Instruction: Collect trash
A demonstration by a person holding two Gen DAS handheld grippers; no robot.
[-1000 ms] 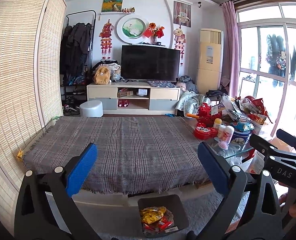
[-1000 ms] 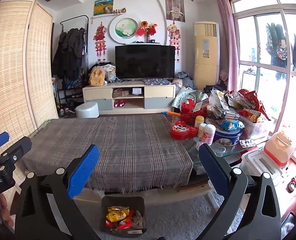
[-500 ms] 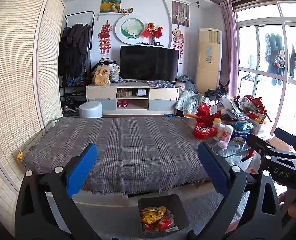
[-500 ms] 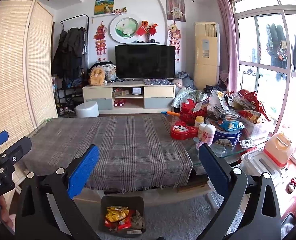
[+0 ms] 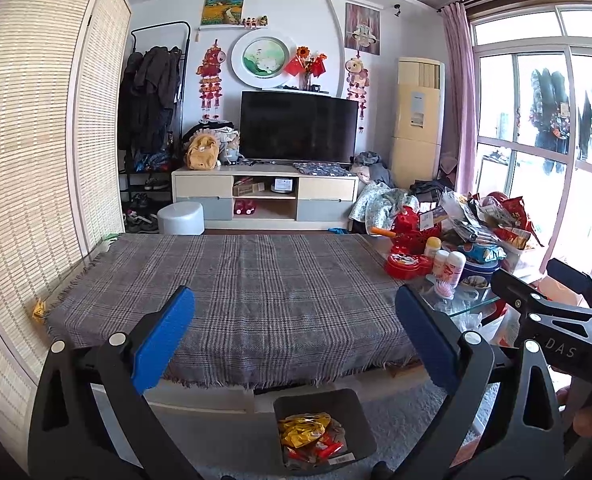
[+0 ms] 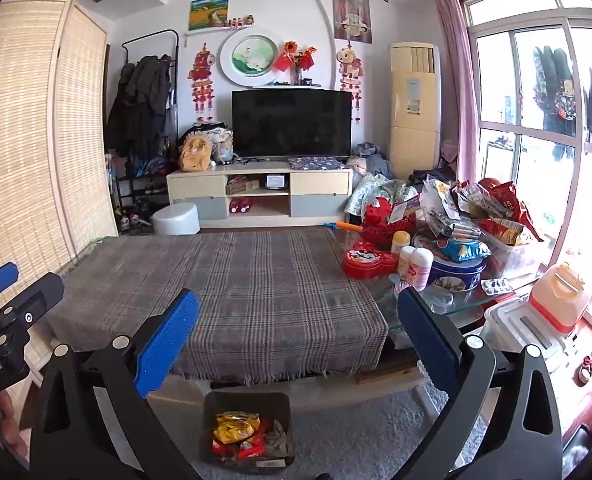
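1. The left gripper (image 5: 294, 334) is held above the near edge of a table covered in a grey plaid cloth (image 5: 236, 292); its blue-padded fingers stand wide apart and hold nothing.
2. The right gripper (image 6: 298, 338) is just beside it, fingers also spread and holding nothing.
3. A dark trash bin (image 6: 248, 432) sits on the floor below the table edge, holding yellow and red wrappers (image 6: 236, 432), possibly snack packets.
4. Snack bags and bottles (image 6: 468, 216) crowd the table's right end.
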